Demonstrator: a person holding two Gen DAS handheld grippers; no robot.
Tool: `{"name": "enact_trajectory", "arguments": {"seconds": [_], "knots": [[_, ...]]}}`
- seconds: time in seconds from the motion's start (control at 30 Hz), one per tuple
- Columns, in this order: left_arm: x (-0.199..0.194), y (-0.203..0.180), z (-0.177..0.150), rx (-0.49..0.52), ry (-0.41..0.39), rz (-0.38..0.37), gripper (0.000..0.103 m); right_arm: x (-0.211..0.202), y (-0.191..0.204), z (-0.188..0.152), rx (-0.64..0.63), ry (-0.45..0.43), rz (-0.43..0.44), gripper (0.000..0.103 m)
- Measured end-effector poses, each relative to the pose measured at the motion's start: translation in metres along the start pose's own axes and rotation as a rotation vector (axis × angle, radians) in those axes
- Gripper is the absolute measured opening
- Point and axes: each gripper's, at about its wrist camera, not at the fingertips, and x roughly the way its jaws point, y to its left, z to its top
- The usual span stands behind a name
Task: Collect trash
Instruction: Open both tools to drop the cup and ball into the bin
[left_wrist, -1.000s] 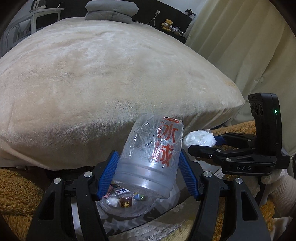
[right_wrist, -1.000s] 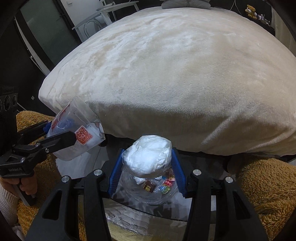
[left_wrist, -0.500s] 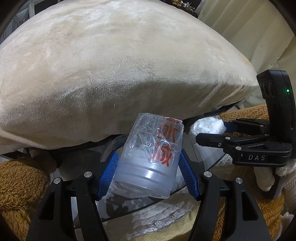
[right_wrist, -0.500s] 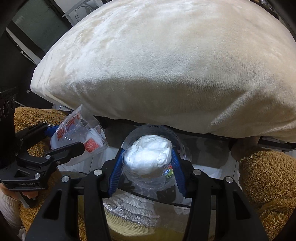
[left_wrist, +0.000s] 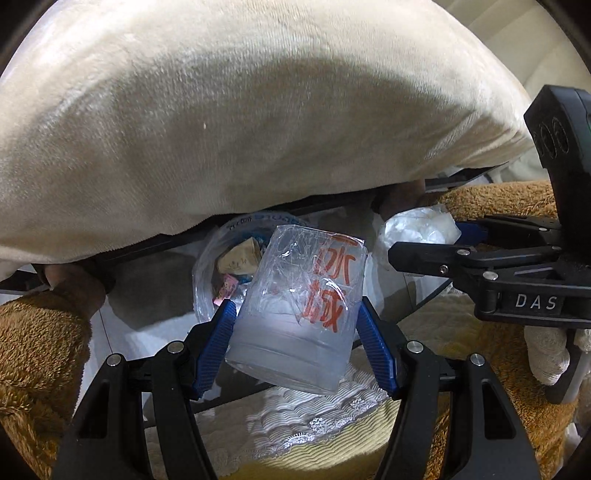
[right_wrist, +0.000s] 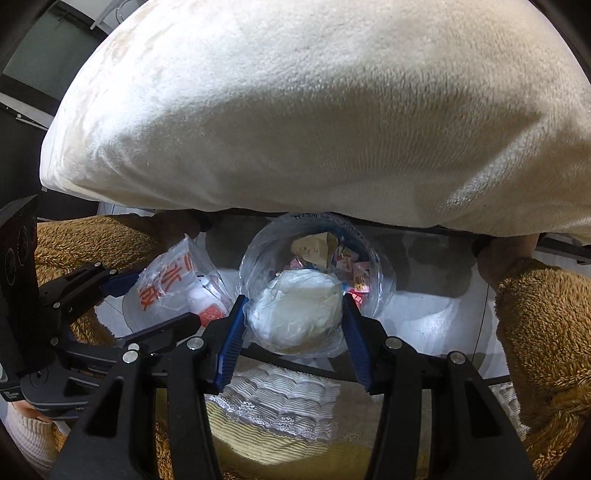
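My left gripper (left_wrist: 295, 321) is shut on a crushed clear plastic cup (left_wrist: 295, 314) with red characters, held tilted. The same cup (right_wrist: 173, 284) shows at the left of the right wrist view, between the left gripper's fingers (right_wrist: 155, 325). My right gripper (right_wrist: 293, 308) is shut on a white crumpled wad (right_wrist: 295, 310); that wad (left_wrist: 417, 229) and the right gripper's fingers (left_wrist: 443, 258) appear at the right of the left wrist view. Below both hangs a clear bag opening (right_wrist: 258, 254) holding wrappers and paper (right_wrist: 314, 247); its rim (left_wrist: 207, 258) lies just behind the cup.
A big cream plush cushion (right_wrist: 314, 110) fills the upper half of both views and overhangs the bag. A person's legs in brown fleece (right_wrist: 535, 314) flank the bag left and right. A lace-edged cloth (right_wrist: 273, 398) lies beneath the grippers. A gloved hand (left_wrist: 546, 354) holds the right gripper.
Both grippers have sunk and tipped downward with their loads. The bag opening has come into fuller view under the cushion's edge, and the room behind has dropped out of sight.
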Motion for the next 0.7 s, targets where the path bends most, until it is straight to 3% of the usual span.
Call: {"name": "enact_trajectory", "arguments": {"seconds": [0.37,0.43,0.47,0.7], "knots": [[0.007,-0.002,-0.002,-0.007,0.03,0.016,0.069,0.002,-0.005,0.001,0.026,0.006,-0.003,0.052],[0.006,-0.001,-0.002,-0.01,0.02,0.045,0.075,0.001,-0.009,0.001,0.045,0.001,0.001,0.071],[0.004,-0.001,-0.002,-0.016,0.018,0.053,0.08,0.0,-0.011,0.002,0.06,-0.006,0.008,0.074],[0.002,-0.001,0.001,-0.017,0.016,0.024,0.081,-0.001,-0.016,0.002,0.076,-0.035,0.004,0.074]]}}
